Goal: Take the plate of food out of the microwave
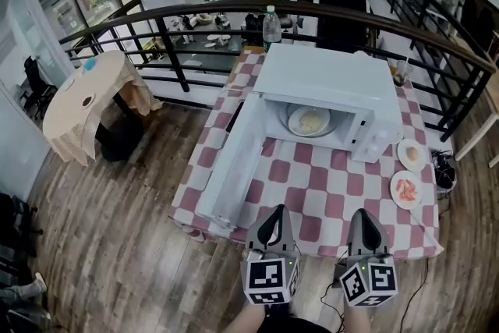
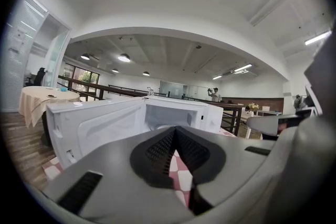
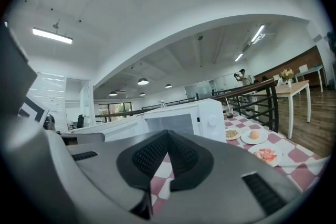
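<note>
Door [image 1: 234, 160] of white box microwave [image 1: 327, 78] is hanging open, exposing round white plate of pale food [image 1: 309, 122]; left gripper [image 1: 275, 210] and right gripper [image 1: 365, 214] are hovering shut, empty.

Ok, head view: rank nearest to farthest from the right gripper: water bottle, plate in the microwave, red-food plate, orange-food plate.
1. Red-food plate, far right, nearest the right gripper.
2. Orange-food plate, just beyond it.
3. Plate in the microwave, centre.
4. Water bottle, far back.
</note>
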The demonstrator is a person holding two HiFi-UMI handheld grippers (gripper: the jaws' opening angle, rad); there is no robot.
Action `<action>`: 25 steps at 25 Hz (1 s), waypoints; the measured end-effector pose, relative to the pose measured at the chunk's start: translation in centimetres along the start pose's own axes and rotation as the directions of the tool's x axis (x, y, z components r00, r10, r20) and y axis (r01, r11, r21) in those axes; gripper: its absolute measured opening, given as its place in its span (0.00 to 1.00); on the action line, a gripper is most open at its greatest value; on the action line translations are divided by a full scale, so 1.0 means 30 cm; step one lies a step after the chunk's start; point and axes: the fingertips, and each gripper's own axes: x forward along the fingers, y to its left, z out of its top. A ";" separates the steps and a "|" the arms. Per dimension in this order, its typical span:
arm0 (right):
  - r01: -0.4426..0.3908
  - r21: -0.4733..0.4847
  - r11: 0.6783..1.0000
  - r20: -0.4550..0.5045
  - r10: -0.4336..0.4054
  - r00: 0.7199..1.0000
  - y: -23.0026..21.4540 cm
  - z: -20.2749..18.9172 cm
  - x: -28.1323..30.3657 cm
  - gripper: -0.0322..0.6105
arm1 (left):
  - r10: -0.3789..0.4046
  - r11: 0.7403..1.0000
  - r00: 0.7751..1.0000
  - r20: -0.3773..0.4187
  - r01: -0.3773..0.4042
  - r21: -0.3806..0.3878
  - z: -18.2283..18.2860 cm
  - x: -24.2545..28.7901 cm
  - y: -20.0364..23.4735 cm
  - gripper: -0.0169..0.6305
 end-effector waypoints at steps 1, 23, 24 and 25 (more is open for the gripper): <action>0.003 0.000 1.000 -0.002 -0.003 1.000 -0.001 0.001 0.024 0.04 | -0.003 1.000 1.000 -0.001 0.003 -0.002 0.003 0.022 0.010 0.05; 0.024 0.002 1.000 -0.058 -0.023 0.998 0.013 -0.022 0.348 0.04 | -0.024 0.999 0.998 -0.063 0.021 -0.048 -0.015 0.328 0.151 0.05; 0.023 0.002 1.000 -0.060 -0.023 0.998 0.008 -0.023 0.359 0.04 | -0.023 0.998 0.998 -0.065 0.020 -0.052 -0.018 0.339 0.151 0.05; 0.021 0.005 1.000 -0.059 -0.020 0.998 0.003 -0.027 0.370 0.04 | -0.022 0.998 0.998 -0.066 0.018 -0.055 -0.020 0.350 0.152 0.05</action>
